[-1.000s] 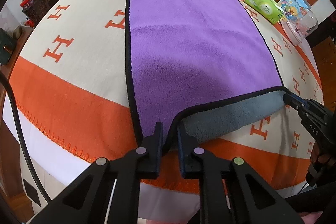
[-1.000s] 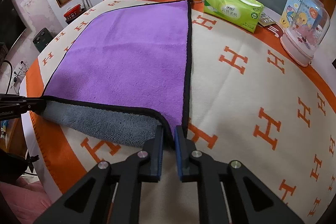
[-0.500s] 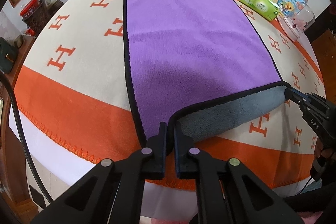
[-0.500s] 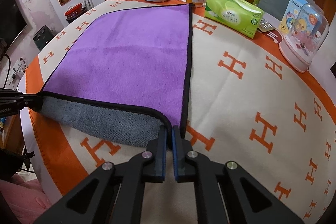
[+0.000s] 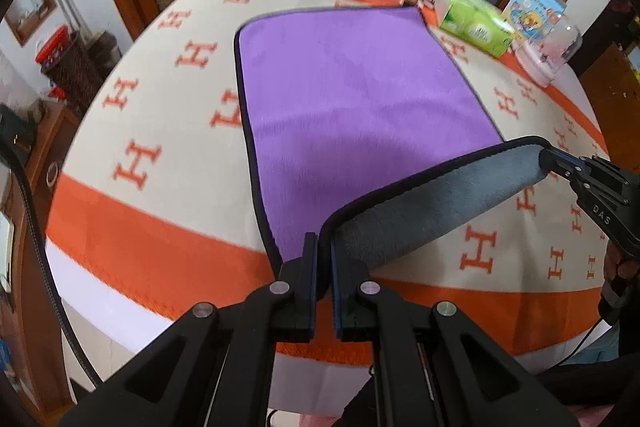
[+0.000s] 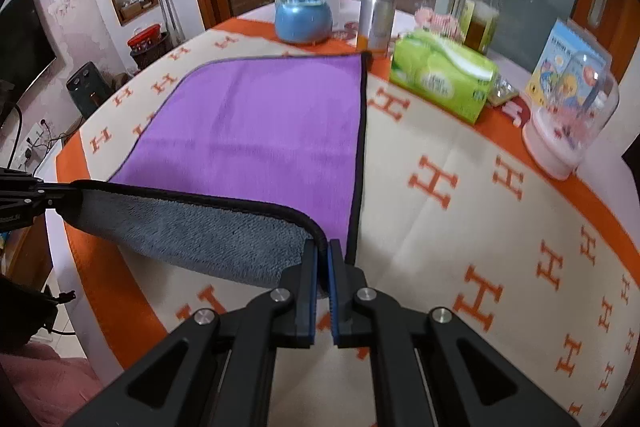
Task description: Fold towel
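Each hand-held gripper, left [image 5: 324, 247] and right [image 6: 323, 251], is clamped on a near corner of the towel [image 5: 352, 95], lifting that edge; the rest lies flat ahead toward the snow globe [image 6: 303, 5].

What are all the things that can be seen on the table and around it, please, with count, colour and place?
towel: one, purple top, grey underside, black edging; flat at table centre, near edge lifted
tablecloth: one, cream with orange H marks and orange band; over the table
snow globe: one, blue base; far edge
metal can: one, silver; right of the globe
tissue pack: one, green; far right
bottle: one, clear, yellowish liquid; behind the tissues
domed ornament: one, clear with pink base; right edge
left hand-held gripper: black, shut on towel's near left corner
right hand-held gripper: black, shut on near right corner
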A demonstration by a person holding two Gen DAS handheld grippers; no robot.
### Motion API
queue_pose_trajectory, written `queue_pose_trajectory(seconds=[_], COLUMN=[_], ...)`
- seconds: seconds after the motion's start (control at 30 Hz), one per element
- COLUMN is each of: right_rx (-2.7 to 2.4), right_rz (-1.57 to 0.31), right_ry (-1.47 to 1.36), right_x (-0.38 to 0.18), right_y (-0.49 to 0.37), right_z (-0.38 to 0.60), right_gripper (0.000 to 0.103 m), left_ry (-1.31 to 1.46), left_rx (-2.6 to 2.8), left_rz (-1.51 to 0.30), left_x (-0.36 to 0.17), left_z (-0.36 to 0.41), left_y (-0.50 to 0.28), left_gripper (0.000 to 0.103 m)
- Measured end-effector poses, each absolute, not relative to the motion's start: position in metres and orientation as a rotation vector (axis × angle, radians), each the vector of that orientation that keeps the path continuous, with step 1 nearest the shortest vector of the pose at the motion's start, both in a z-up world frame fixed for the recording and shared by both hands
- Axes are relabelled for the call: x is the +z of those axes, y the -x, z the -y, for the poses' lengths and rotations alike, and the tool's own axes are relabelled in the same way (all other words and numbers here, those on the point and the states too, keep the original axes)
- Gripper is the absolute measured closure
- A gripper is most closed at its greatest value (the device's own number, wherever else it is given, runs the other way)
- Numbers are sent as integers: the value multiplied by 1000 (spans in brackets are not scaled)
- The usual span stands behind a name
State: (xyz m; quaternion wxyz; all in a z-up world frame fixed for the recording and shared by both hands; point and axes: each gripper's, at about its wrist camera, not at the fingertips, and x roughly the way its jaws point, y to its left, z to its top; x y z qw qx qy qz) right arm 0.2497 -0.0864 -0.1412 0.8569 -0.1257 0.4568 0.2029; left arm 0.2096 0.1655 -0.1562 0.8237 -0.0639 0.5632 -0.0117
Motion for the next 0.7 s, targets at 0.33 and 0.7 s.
queue_pose_trajectory(seconds=[0.33,0.7], right_rx=[402,376], right_rz=[-873,-768], right_ry=[247,234], right_x=[-108,-86], right_y=[-278,-324], right_z=[73,50], right_gripper=[99,99], left_ry=[68,-33], left_rx=[-48,-62], left_rz=[-1108,-1051], left_x=[-112,-95], left_z=[-185,-208], left_y=[-248,-304], left_gripper=[99,99])
